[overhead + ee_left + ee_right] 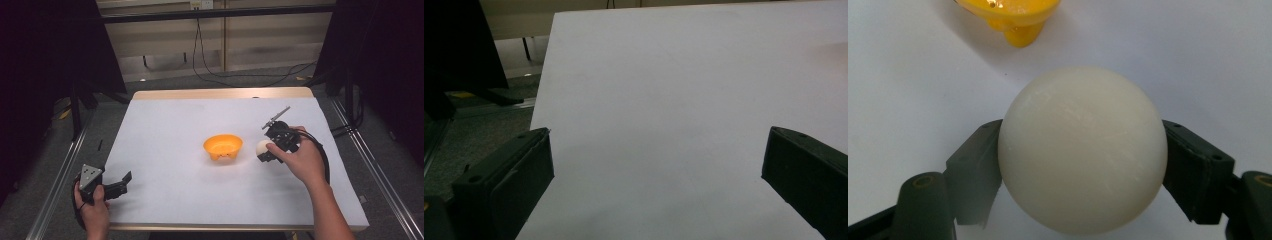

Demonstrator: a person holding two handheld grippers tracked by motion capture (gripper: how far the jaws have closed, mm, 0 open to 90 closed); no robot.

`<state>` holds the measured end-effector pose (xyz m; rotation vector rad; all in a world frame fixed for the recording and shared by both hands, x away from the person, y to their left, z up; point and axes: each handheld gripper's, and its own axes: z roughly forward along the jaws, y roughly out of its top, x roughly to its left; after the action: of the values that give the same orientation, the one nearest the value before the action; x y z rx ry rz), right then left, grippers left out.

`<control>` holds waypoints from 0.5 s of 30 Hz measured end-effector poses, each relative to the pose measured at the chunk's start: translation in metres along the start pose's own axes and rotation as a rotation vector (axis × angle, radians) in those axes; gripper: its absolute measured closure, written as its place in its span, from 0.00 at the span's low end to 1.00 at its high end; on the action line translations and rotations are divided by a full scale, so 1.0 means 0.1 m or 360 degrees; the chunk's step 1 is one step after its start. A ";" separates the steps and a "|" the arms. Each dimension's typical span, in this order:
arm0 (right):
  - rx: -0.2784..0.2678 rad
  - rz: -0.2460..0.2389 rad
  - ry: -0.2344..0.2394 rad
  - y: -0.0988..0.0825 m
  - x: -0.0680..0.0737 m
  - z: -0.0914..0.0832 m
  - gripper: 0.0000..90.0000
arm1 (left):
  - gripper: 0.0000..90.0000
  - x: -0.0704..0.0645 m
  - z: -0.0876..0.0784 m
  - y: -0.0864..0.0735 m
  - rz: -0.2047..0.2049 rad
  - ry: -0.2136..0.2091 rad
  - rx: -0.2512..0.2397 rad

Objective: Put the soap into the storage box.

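Observation:
A cream-white ball (1082, 150) sits between the black jaws of my right gripper (1082, 165), which is shut on it; both pads press its sides. In the high view that ball (262, 148) and the right gripper (265, 150) hang just right of an orange bowl (223, 146) at the table's middle. The bowl's foot (1010, 17) shows beyond the ball in the right gripper view. My left gripper (122, 182) rests at the table's near-left corner, jaws wide apart with nothing between them; its fingers (509, 185) frame bare white surface.
The white table top (175, 125) has a wooden far edge. A metal rail (60, 175) runs along the left side and another along the right. Cables lie on the floor behind the table. Dark curtains stand at both sides.

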<state>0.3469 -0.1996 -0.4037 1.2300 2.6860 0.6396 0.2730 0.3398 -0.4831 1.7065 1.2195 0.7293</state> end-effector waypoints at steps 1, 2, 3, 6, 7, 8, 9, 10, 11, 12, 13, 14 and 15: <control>0.0000 0.0000 0.0000 0.00 0.00 0.00 0.27 | 0.00 0.00 0.00 0.00 0.0000 0.0000 0.0000; -0.0002 -0.0012 -0.0001 0.01 0.00 0.00 0.27 | 0.00 0.00 0.00 0.00 0.0000 -0.0001 0.0000; 0.0000 -0.0009 -0.0001 0.03 0.00 0.00 0.27 | 0.00 0.00 0.00 0.00 0.0000 0.0001 0.0000; -0.0003 -0.0023 0.0012 0.09 0.02 0.01 0.27 | 0.00 0.00 0.00 0.00 -0.0001 -0.0004 0.0000; -0.0003 -0.0023 0.0012 0.09 0.02 0.01 0.27 | 0.00 0.00 0.00 0.00 -0.0001 -0.0004 0.0000; -0.0001 -0.0019 0.0019 0.10 0.02 0.02 0.27 | 0.00 0.00 0.00 0.00 -0.0001 0.0002 0.0002; -0.0003 -0.0030 0.0022 0.12 0.02 0.02 0.27 | 0.00 0.00 0.00 0.00 0.0000 0.0001 0.0003; -0.0005 -0.0031 0.0020 0.13 0.03 0.02 0.27 | 0.00 0.00 0.00 0.00 0.0000 0.0001 0.0003; 0.0000 -0.0029 0.0015 0.15 0.04 0.02 0.27 | 0.00 0.00 0.00 0.00 0.0000 0.0001 0.0003; -0.0004 -0.0038 0.0018 0.16 0.04 0.02 0.27 | 0.00 0.00 0.00 0.00 -0.0001 0.0001 0.0003; -0.0002 -0.0040 0.0022 0.18 0.05 0.02 0.27 | 0.00 0.00 0.00 0.00 -0.0001 0.0001 0.0002; -0.0003 -0.0041 0.0022 0.19 0.05 0.02 0.27 | 0.00 0.00 0.00 0.00 -0.0001 0.0000 0.0002; -0.0011 -0.0059 0.0025 0.23 0.06 0.02 0.27 | 0.00 0.00 0.00 0.00 -0.0002 -0.0006 0.0001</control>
<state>0.3593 -0.1814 -0.3955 1.1753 2.7102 0.6562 0.2732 0.3398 -0.4831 1.7070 1.2178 0.7248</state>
